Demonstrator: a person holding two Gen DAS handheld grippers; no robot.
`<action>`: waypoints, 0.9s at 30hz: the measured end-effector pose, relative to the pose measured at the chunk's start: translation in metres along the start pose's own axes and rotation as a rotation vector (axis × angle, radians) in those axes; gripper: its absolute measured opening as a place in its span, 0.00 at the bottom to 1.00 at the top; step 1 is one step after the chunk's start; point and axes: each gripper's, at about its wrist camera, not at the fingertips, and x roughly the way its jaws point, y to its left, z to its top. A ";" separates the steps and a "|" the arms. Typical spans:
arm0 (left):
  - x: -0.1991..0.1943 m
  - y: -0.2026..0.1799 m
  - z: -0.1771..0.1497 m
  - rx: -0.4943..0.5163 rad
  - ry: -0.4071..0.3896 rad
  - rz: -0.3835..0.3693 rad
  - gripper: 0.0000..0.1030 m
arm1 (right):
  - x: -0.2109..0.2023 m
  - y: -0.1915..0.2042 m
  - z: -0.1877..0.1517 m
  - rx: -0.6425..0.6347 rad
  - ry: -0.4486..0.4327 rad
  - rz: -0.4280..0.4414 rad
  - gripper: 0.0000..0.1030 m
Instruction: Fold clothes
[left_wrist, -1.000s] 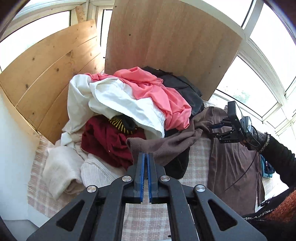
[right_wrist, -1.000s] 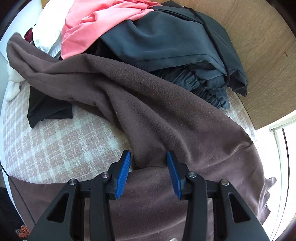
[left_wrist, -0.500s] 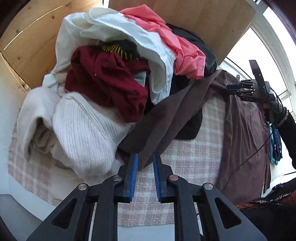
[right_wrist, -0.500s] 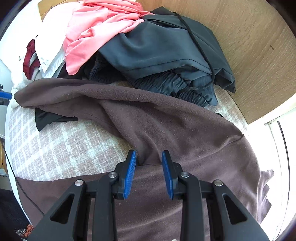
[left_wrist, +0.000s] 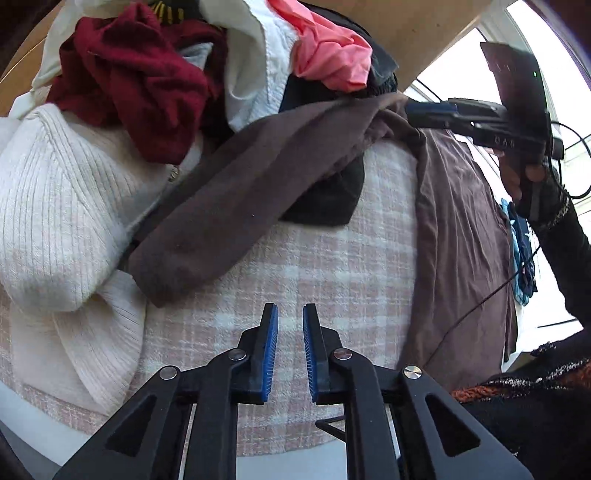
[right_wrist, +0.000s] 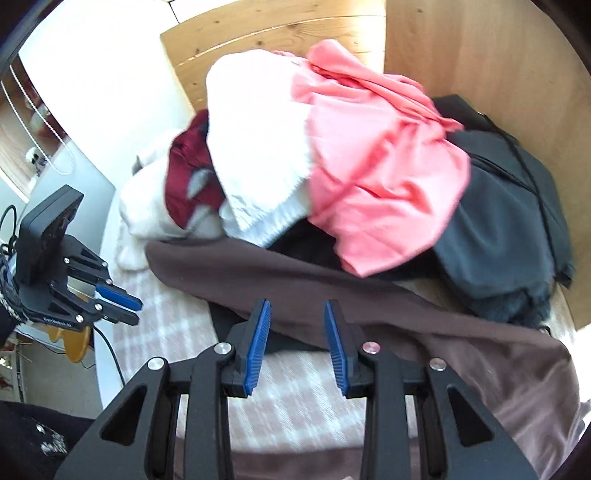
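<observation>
The brown garment (left_wrist: 236, 206) lies unfolded on the checked surface (left_wrist: 332, 288), one long sleeve running from the heap of clothes (right_wrist: 314, 155) toward the left gripper (left_wrist: 290, 347). Its cuff sits just ahead-left of those jaws, slightly parted, empty. The right gripper (right_wrist: 297, 343), wider open and empty, hovers over the sleeve's midsection.
</observation>
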 end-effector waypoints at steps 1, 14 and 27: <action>-0.006 0.001 -0.001 -0.011 -0.018 0.020 0.12 | 0.007 0.008 0.020 -0.013 -0.005 0.027 0.30; -0.054 0.045 -0.005 -0.097 -0.143 0.149 0.12 | 0.077 0.069 0.015 -0.116 0.244 0.062 0.29; -0.018 0.037 0.011 -0.143 -0.141 0.060 0.16 | 0.073 0.076 0.019 -0.122 0.231 0.052 0.29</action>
